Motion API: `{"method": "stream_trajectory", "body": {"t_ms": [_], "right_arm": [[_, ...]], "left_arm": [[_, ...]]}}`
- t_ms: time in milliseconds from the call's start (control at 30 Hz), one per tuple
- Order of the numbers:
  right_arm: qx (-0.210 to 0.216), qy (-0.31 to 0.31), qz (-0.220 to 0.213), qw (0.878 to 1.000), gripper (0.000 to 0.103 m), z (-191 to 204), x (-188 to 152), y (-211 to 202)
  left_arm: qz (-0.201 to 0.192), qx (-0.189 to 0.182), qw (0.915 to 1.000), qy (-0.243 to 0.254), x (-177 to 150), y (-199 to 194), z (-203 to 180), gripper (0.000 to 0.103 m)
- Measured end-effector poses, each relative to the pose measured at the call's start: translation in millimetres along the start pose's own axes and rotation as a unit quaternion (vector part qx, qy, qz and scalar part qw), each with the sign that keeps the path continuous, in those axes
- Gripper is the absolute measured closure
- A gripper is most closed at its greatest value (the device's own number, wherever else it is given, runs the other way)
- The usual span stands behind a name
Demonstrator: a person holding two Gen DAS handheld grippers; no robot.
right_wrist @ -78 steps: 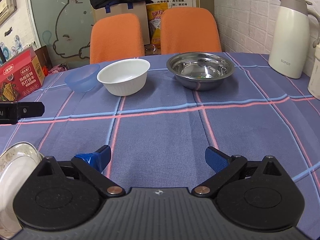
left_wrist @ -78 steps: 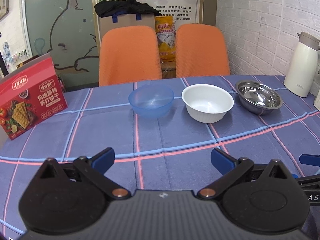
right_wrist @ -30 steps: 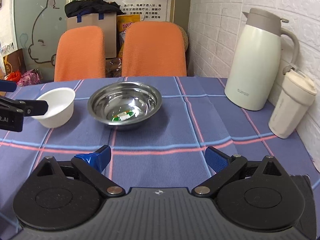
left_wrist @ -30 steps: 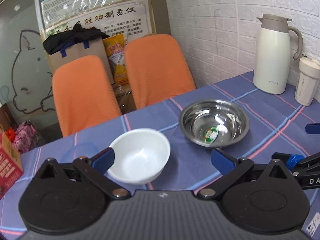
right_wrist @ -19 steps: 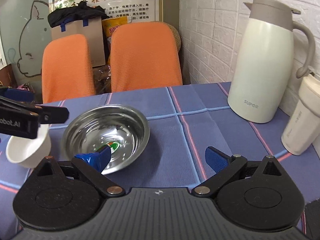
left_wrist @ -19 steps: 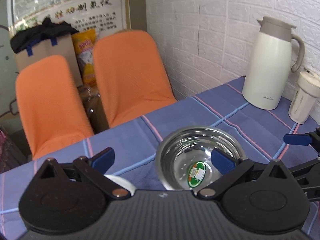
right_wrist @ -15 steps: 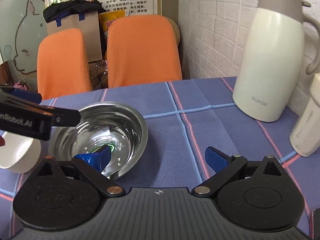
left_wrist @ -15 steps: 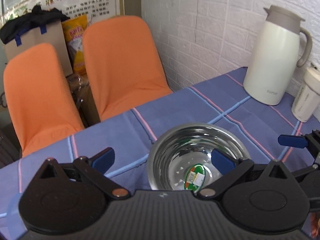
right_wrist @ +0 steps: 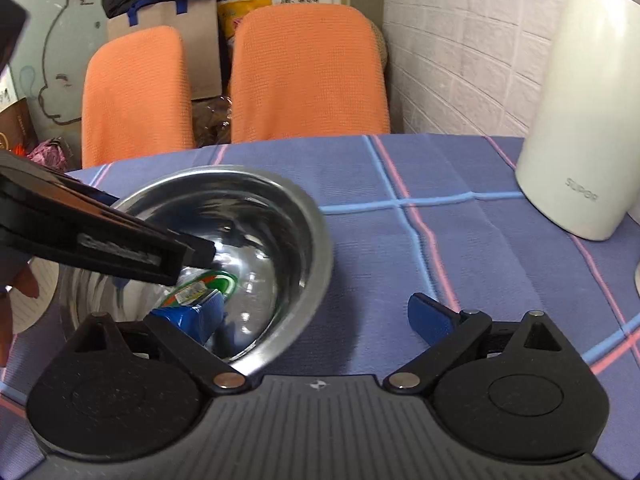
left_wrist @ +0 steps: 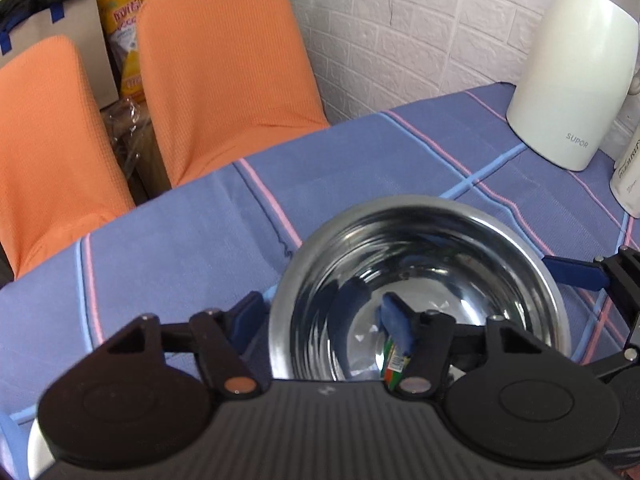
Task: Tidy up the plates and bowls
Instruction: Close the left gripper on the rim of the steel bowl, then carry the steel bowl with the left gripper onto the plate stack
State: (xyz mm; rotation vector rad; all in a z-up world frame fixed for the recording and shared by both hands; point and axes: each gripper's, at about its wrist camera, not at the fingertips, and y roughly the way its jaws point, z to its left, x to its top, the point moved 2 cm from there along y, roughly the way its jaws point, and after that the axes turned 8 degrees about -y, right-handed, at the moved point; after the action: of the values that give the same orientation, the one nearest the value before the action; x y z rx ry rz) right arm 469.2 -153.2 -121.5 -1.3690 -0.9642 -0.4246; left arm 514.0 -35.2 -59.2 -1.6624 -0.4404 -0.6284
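Straddling the steel bowl (left_wrist: 420, 280)'s rim, our left tool (left_wrist: 324, 320) and right tool (right_wrist: 316, 316) both stand open, one finger inside, one outside, gripping nothing. Right of them on the table (right_wrist: 440, 240) stands a white jug (right_wrist: 580, 128); beyond, orange chairs (right_wrist: 308, 76).

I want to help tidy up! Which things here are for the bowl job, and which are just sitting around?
For the job:
- metal bowl
- white bowl, only an edge shows
- left gripper and right gripper, each open astride the metal bowl's rim

Just sitting around:
- white jug
- orange chairs
- cardboard box
- tablecloth
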Motion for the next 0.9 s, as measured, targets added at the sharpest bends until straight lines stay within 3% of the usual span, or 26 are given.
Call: {"method": "stream_trajectory", "body": {"t_ms": [167,500,667,900], "right_arm": [[0.007,-0.004,-0.005,1.000,0.018,5.2,1.3,3.2],[0.064,-0.012,0.020,0.998,0.017,28.6,-0.2,-12.2],[0.040,-0.004,0.018,0.999,0.017,17.5,-10.9,-24.7],[0.013,0.013,-0.005,1.000,0.017,3.9,-25.2,-42.3]], "left_arm": [[-0.001,-0.010,0.9999,0.004,0.7,0.3,-2.7,0.051],[0.032,-0.043,0.9984,0.020,-8.7,-11.5,-16.4,0.054],[0.034,-0.025,0.9985,0.034,-17.1,-17.6,-15.2,0.053],[0.021,-0.033,0.9988,0.031,-25.3,-20.5,-17.1,0.054]]}}
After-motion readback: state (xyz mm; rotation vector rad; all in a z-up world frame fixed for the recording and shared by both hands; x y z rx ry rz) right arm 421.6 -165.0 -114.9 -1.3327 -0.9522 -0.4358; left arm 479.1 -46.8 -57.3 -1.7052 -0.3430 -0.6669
